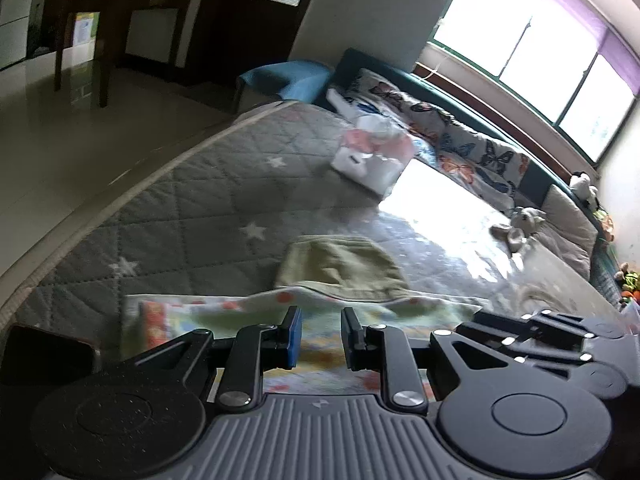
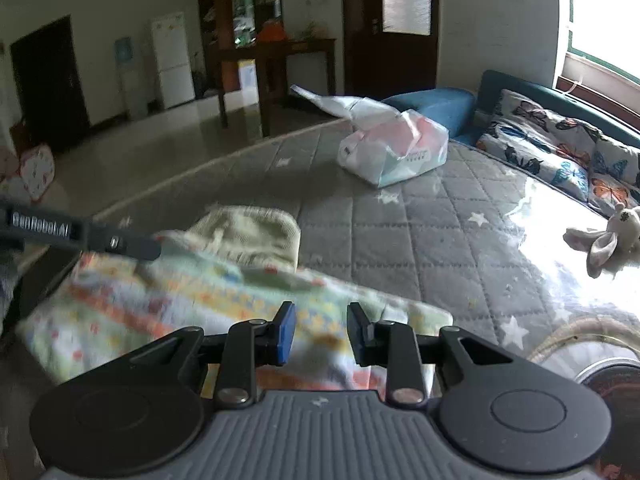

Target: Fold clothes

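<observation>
Both your left gripper (image 1: 320, 338) and right gripper (image 2: 321, 334) hover open over the patterned cloth (image 2: 160, 300) at frame bottom; pinch its near edge evenly.

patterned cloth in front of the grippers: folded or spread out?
Mostly spread: the patterned cloth lies flat on the bed, partly over the green garment. Whether it is doubled over cannot be told. Both grippers are open above it.
</observation>
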`<control>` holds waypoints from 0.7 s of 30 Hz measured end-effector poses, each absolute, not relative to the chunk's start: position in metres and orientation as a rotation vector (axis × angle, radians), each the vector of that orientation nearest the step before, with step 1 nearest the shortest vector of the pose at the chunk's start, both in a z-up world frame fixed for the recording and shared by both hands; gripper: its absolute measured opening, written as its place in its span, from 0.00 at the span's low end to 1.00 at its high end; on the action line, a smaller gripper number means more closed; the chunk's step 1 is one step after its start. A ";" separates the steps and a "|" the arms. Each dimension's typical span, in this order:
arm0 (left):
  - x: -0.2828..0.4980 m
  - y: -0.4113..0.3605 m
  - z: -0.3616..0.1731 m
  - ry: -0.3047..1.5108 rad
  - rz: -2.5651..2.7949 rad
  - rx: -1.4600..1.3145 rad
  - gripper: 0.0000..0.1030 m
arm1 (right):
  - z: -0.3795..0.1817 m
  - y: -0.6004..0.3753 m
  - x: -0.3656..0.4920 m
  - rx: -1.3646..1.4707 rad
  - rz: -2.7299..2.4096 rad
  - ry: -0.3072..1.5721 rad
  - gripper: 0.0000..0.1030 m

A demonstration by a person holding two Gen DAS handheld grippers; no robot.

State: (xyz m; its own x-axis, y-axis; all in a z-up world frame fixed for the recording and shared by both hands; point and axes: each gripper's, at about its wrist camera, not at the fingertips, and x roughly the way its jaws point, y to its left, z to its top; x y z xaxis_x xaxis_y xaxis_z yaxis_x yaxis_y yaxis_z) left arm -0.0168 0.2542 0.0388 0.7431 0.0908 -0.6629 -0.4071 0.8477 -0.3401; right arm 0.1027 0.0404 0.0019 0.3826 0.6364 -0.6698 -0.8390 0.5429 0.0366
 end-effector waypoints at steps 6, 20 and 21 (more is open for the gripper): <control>-0.015 0.232 0.043 0.681 0.226 -0.472 0.22 | -0.004 0.024 0.094 -0.408 0.938 0.689 0.27; -0.014 0.172 0.041 0.706 0.069 -0.404 0.22 | 0.006 -0.018 0.069 -0.471 0.970 0.666 0.27; -0.014 0.167 0.041 0.709 0.058 -0.398 0.22 | 0.006 -0.020 0.066 -0.483 0.974 0.667 0.27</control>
State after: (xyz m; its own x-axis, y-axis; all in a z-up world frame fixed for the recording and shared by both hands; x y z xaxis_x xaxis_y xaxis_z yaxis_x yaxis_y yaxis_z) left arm -0.0142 0.1673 0.0405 0.7608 -0.0812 -0.6439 -0.1856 0.9235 -0.3357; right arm 0.0659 -0.0204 0.0056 0.3928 0.5904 -0.7051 -0.8711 0.4847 -0.0793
